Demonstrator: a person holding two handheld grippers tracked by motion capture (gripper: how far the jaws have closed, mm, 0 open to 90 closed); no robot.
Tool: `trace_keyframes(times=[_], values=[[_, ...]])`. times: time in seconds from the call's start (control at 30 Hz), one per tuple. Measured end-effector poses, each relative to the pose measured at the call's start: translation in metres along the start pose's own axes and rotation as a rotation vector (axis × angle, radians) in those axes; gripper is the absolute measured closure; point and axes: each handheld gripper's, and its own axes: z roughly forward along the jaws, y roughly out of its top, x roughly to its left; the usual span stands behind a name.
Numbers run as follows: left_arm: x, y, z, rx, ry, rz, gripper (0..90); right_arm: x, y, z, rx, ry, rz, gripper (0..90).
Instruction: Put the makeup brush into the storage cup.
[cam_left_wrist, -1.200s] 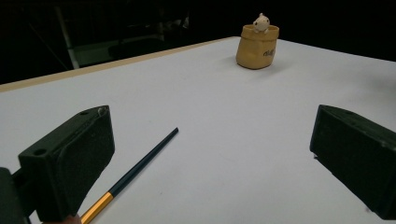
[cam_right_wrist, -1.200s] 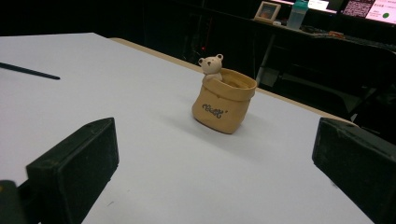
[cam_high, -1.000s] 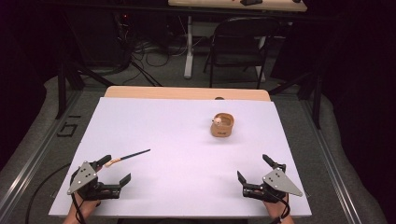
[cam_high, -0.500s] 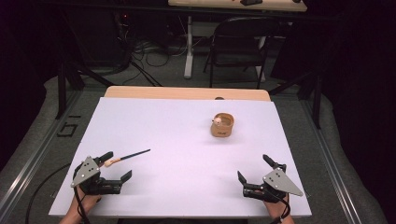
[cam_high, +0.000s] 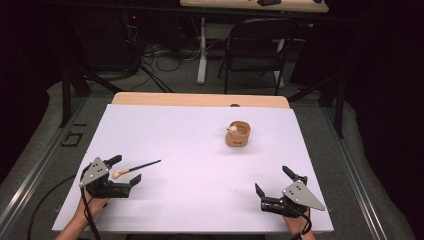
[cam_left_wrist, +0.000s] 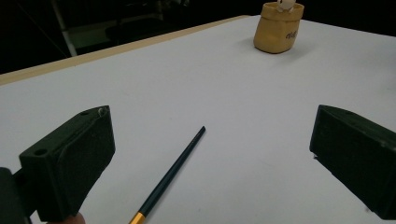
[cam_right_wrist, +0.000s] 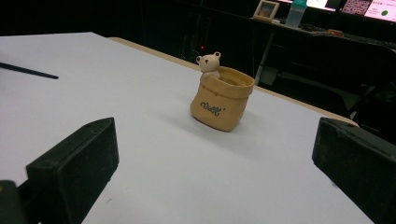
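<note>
Left tongs (cam_high: 125, 175) wide open, straddling paintbrush (cam_high: 135, 168) flat on bench (cam_high: 200, 150). Right tongs (cam_high: 272, 187) wide, empty, aimed at bear-trimmed sack pot (cam_high: 238, 134), well apart. Likely step: pickup. Next: close on brush handle.

Dark room, black chair (cam_high: 255, 47) beyond table (cam_high: 200, 100)

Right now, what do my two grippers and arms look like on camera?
Both are black two-jaw tools with blocky matte jaws. The left gripper and right gripper each carry a grey three-cornered plate on top and trail a black cable. The forearms below them look bare; no sleeves visible.
</note>
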Motion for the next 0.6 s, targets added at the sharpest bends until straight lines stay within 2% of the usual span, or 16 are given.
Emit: trace_keyframes(times=[0.17, 0.27, 0.37, 0.53, 0.6], values=[[0.006, 0.002, 0.004, 0.017, -0.002, 0.008, 0.0, 0.0, 0.0, -0.001, 0.003, -0.004, 0.0, 0.0], [0.011, 0.005, 0.007, 0.039, -0.005, 0.035, 0.0, -0.001, 0.0, 0.0, 0.001, -0.004, 0.0, 0.0], [0.014, 0.005, 0.009, 0.052, -0.007, 0.039, 0.0, 0.0, 0.0, 0.0, -0.002, -0.006, 0.002, 0.0], [0.021, 0.009, 0.014, 0.116, -0.03, 0.067, 0.2, -0.001, 0.0, 0.0, 0.001, -0.005, 0.002, 0.0], [0.022, 0.01, 0.014, 0.126, -0.037, 0.072, 0.2, -0.001, 0.0, 0.0, 0.001, -0.005, 0.003, 0.0]])
